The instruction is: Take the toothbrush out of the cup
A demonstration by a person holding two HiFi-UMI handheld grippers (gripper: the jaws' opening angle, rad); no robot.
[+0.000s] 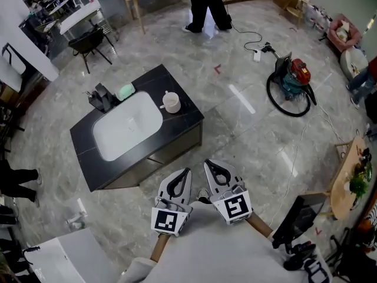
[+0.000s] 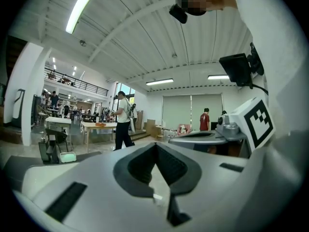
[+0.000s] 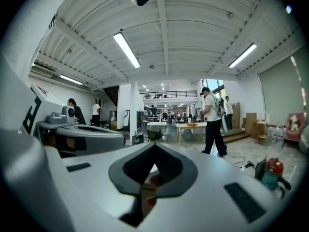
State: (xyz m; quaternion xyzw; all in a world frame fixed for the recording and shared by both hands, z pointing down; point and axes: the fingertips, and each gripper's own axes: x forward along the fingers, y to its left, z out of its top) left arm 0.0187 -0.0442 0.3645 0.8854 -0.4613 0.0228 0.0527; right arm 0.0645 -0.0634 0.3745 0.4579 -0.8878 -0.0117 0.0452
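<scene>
Judged from how things lie, the task has not been begun: nothing has been lifted, and the whole reach, grasp and withdrawal are left to be done

The left gripper (image 1: 187, 173) and the right gripper (image 1: 209, 165) are held side by side at the 6 o'clock edge of the head view, over the grey marble-patterned floor (image 1: 247, 140) and well apart from the black rectangular bench (image 1: 177, 135). In each gripper view the jaws are seen pressed together at the tips, with nothing pinched between them

The small pale round cup (image 1: 171, 104) stands upright on the bench top, just beside the white sunken basin (image 1: 126, 127), at the basin's 3 o'clock and at about 11 o'clock from the grippers. A thin pale stick, taken to be the toothbrush (image 1: 166, 94), is seen rising past the cup's rim at its 11 o'clock side; it is too small for its head or bristles to be told

At the basin's 12 o'clock a pale green rounded object (image 1: 125, 91) lies on the bench, and at its 11 o'clock a black angular holder (image 1: 101, 97) stands; what is kept in the holder cannot be made out
</scene>
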